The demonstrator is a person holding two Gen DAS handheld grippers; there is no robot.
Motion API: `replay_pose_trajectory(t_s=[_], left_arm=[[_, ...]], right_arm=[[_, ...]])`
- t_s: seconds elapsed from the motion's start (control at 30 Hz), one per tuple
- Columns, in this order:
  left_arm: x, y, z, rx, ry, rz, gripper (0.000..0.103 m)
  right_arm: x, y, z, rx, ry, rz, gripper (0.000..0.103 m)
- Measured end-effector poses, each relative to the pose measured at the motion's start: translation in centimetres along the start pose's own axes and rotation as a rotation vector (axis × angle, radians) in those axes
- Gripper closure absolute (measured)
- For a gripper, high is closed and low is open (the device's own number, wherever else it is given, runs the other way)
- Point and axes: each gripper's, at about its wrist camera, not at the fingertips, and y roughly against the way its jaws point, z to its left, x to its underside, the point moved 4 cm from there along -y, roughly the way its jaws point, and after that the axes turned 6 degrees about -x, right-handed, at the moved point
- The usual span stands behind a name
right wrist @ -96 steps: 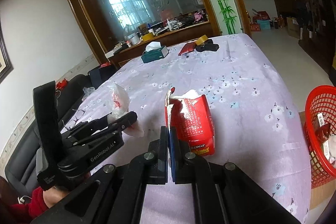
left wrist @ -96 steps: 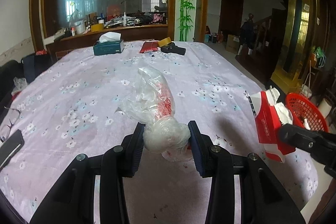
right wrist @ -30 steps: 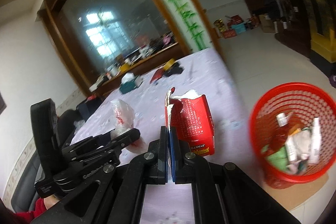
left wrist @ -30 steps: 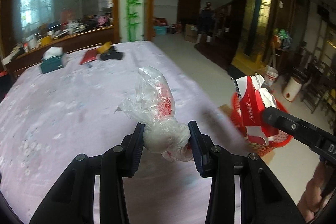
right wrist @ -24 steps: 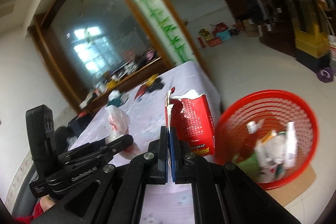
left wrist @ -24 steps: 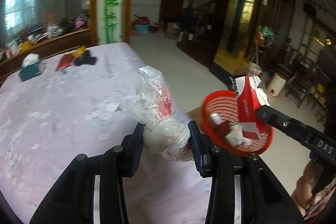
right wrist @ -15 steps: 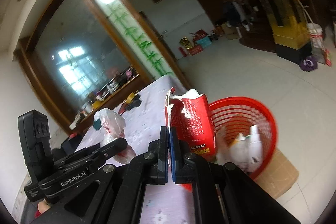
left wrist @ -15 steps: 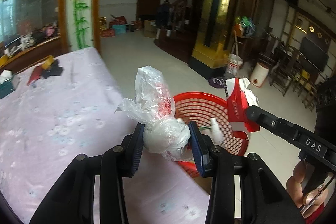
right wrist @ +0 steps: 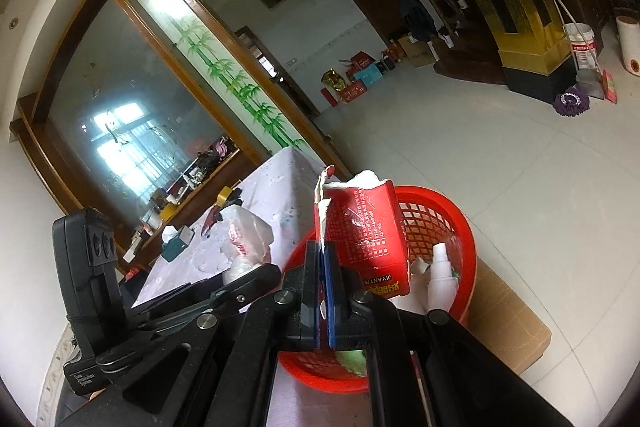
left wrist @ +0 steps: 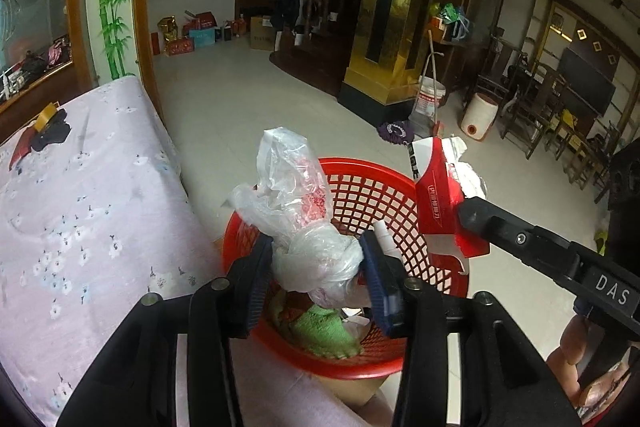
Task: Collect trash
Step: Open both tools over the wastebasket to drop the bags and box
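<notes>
Your left gripper (left wrist: 316,269) holds a crinkled clear plastic bag (left wrist: 298,211) with red print directly above the red basket (left wrist: 404,357); its fingers (left wrist: 256,279) have just been spreading, yet the knotted, bulging lower end of the bag is between the pads and touching both. At three o'clock from it, your right gripper (right wrist: 323,291) has its fingers pinched tight on the torn edge of a red cardboard carton (right wrist: 362,231), white paper showing at its ragged top, also over the basket. The basket is round, rigid plastic with a square lattice wall, standing on a flat piece of brown cardboard (right wrist: 504,319) on the tiled floor, just beside the desk (left wrist: 80,211) with its lilac flowered cloth. Inside lie a white spray bottle (right wrist: 442,273), something green and fuzzy (left wrist: 324,331) and white scraps.
</notes>
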Motion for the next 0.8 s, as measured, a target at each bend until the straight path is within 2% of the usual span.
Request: replay_pose_trajectory(t_s=[0.07,0.1,0.2,0.33,0.4,0.47,0.5,0.63,0.73,0.8], left_arm=[[0.1,-0.5,-0.1,-0.006,0.0,0.004,0.034],[0.1,-0.6,-0.1,-0.008,0.002,-0.003,0.034],[0.1,-0.5,0.4,-0.011,0.008,0.004,0.034],[0.4,0.9,1.7,-0.033,0.029,-0.021,0.034],[0.8,2.1,2.8,-0.053,0.043,-0.046,0.03],[1.3,3.5,3.8,-0.079,0.055,-0.071,0.026],[1.6,4.2,4.7,-0.093,0.063,-0.087,0.026],[3.3,7.3,6.8,-0.156,0.067,-0.136,0.022],[5.1,9.7,8.2,-0.216,0.069,-0.173,0.015],[6.2,11.0,9.1,-0.254,0.074,-0.191,0.011]], right_arm=[[-0.2,-0.5,-0.2,0.015,0.013,0.006,0.097],[-0.2,-0.7,-0.1,0.032,0.029,0.003,0.095],[0.1,-0.2,0.1,0.089,0.067,-0.016,0.06],[-0.2,0.6,0.4,0.089,0.069,-0.036,0.059],[-0.2,1.1,0.8,0.1,0.07,-0.046,0.059],[-0.2,1.5,1.4,0.114,0.087,-0.051,0.056],[-0.1,1.7,1.8,0.133,0.098,-0.056,0.052],[0.8,2.2,3.6,0.258,0.164,-0.071,0.03],[2.1,2.6,4.9,0.4,0.206,-0.086,0.017],[3.0,2.9,5.2,0.476,0.226,-0.086,0.015]])
